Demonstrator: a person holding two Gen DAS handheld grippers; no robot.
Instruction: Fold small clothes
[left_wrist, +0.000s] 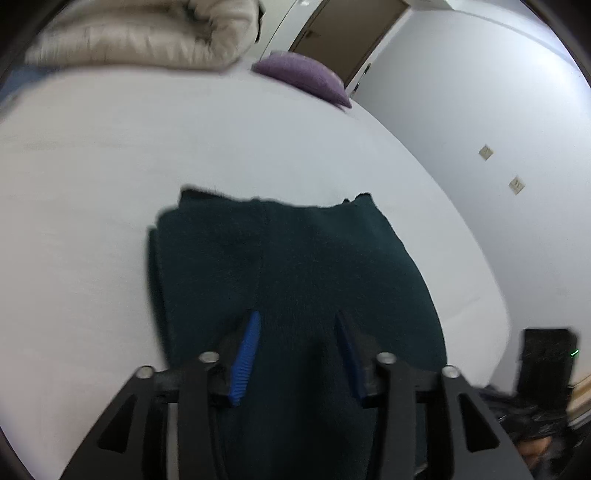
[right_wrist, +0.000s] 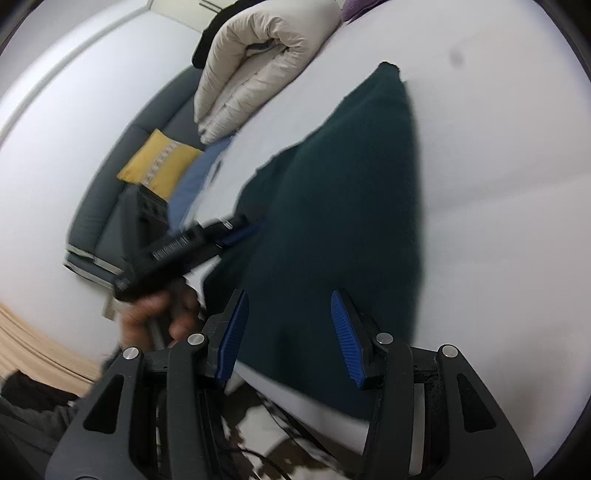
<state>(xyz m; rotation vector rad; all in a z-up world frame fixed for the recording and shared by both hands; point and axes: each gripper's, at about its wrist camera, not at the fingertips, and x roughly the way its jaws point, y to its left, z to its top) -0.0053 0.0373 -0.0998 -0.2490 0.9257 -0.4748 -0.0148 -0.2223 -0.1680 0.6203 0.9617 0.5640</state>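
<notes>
**Operator:** Left wrist view puts the dark green knit garment (left_wrist: 295, 266) flat on the white bed (left_wrist: 110, 155), stretching away from me toward its far edge. My left gripper (left_wrist: 297, 325) sits low over the near end with its jaws parted; cloth lies between the blue pads (left_wrist: 245, 354), but I can't see them pinching it.

**Observer:** And the other side?

**Operator:** My right gripper (right_wrist: 288, 325) is open as well, hovering at the garment's near edge (right_wrist: 332, 206) and holding nothing. From there I can see the left gripper (right_wrist: 236, 230) touching the cloth's left border, though blur hides its jaws.

**Observer:** How will it handle?

**Operator:** I'd judge it soft, light and limp, a fuzzy knit that sags and drags on the sheet rather than sliding. I'd take the two near corners, one in each gripper, pinching a single layer's edge.

**Observer:** Anything in the way?

**Operator:** Not close. A rolled cream duvet (right_wrist: 258, 62) and a purple pillow (left_wrist: 306, 77) lie well apart at the far end, a blue cloth (right_wrist: 195, 177) lies at the bed's edge, and a grey sofa with a yellow cushion (right_wrist: 159, 162) stands beyond. The fold path looks free.
</notes>
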